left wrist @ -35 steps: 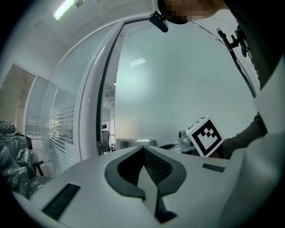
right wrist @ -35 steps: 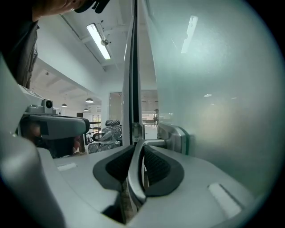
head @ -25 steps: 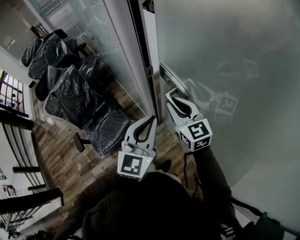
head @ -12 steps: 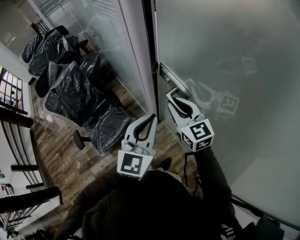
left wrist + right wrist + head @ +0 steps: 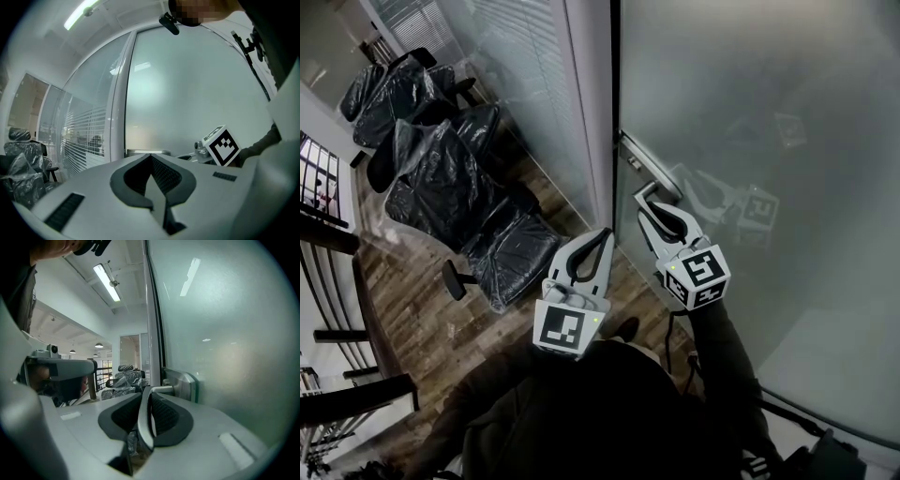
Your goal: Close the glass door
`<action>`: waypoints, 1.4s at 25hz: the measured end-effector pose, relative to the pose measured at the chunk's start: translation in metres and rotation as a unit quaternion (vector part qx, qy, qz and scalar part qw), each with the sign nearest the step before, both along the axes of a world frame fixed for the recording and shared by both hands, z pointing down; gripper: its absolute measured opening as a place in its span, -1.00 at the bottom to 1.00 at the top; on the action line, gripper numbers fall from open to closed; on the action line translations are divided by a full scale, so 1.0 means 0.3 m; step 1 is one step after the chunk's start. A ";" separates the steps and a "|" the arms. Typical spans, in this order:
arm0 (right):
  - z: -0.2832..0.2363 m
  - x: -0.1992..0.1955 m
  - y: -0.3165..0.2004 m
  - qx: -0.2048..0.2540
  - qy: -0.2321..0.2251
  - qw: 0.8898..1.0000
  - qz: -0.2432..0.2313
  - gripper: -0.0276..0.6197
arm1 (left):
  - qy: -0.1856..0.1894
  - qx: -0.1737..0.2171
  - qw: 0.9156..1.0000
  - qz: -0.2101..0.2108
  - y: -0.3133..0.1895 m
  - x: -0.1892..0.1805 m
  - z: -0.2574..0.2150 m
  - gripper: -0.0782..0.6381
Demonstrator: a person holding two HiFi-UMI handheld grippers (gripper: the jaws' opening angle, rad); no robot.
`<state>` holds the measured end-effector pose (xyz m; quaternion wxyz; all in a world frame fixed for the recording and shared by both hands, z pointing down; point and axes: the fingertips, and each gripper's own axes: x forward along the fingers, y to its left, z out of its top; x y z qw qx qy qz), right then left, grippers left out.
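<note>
Head view: the door [image 5: 750,131] has almost met the frame [image 5: 598,94], right gripper [image 5: 645,202] jaws closing on the handle [image 5: 664,184], left gripper [image 5: 602,236] pinched together, empty.

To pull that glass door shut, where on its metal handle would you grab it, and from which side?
Take the lever handle by its flat bar, coming level and end-on from the free end, one pad on each broad face. The bar is thin and runs along the glass door, so it slides between the pads. The right claw has it there, jaws closing on it.
</note>
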<state>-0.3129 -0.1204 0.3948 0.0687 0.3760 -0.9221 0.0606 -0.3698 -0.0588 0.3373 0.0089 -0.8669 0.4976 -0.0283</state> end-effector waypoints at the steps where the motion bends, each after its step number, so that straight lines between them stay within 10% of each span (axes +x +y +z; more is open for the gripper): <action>1: 0.002 -0.002 0.001 -0.001 -0.001 1.000 0.001 -0.72 | 0.001 0.001 1.000 0.001 0.000 -0.006 -0.001 -0.79; 23: -0.006 -0.032 0.032 -0.007 0.011 1.000 0.005 -0.72 | 0.005 0.012 1.000 0.027 -0.014 -0.041 -0.048 -0.79; 35: -0.199 -0.048 0.085 0.097 0.060 0.993 -0.021 -0.85 | 0.014 0.028 0.999 0.026 -0.099 -0.037 -0.093 -0.79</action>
